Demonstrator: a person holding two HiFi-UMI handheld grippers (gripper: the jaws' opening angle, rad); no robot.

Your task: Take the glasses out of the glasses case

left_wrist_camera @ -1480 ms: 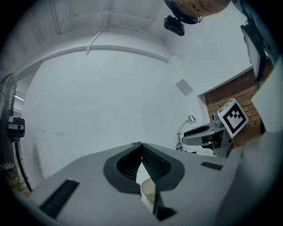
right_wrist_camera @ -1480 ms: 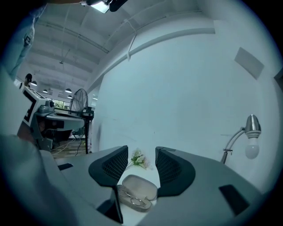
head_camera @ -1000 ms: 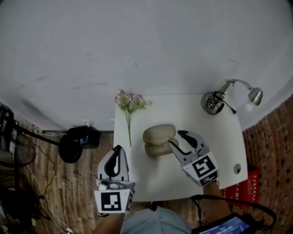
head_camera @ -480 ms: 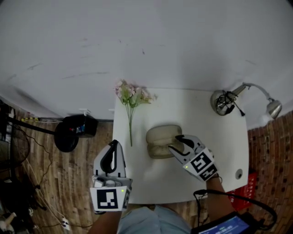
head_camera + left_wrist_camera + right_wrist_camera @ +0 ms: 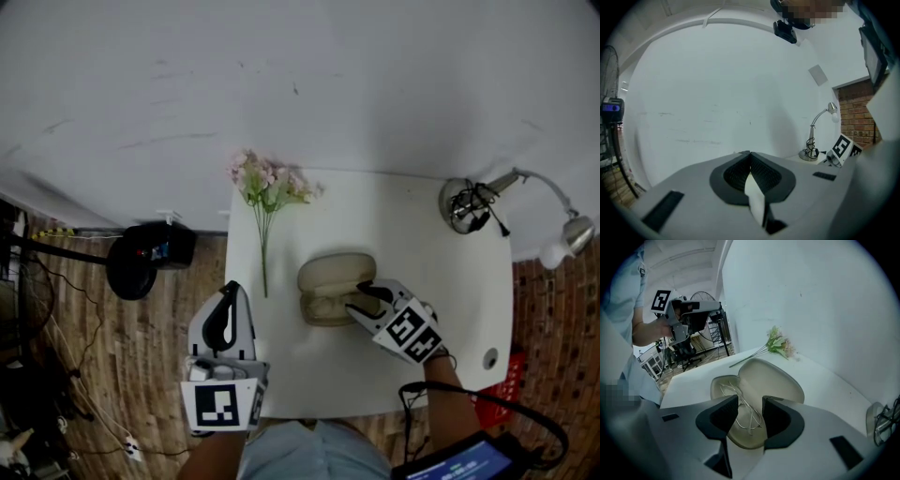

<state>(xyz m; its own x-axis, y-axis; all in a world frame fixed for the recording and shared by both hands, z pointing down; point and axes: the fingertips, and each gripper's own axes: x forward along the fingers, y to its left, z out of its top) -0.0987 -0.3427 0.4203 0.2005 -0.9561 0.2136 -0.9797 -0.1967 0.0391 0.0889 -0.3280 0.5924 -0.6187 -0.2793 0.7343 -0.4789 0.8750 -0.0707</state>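
Note:
A beige glasses case (image 5: 333,274) lies open in the middle of the white table (image 5: 422,281). Thin wire glasses (image 5: 740,401) rest in its lower half, the lid (image 5: 771,378) folded back behind. My right gripper (image 5: 359,300) tilts down over the case's right end. Its jaws have just been closing a little and stand open astride the wire frame (image 5: 750,401), pads not pressing on it. My left gripper (image 5: 228,298) hangs shut beyond the table's left edge, nothing in it (image 5: 750,157); the right gripper view shows it too (image 5: 686,315).
A sprig of pink flowers (image 5: 267,187) lies at the table's back left. A desk lamp (image 5: 469,204) stands at the back right corner. There is a round hole (image 5: 489,357) near the front right. A black fan (image 5: 141,262) stands on the wooden floor at left.
My right gripper has sunk and tipped downward onto the open case, its jaws now around the glasses. The left gripper has dropped a little beside the table's left edge.

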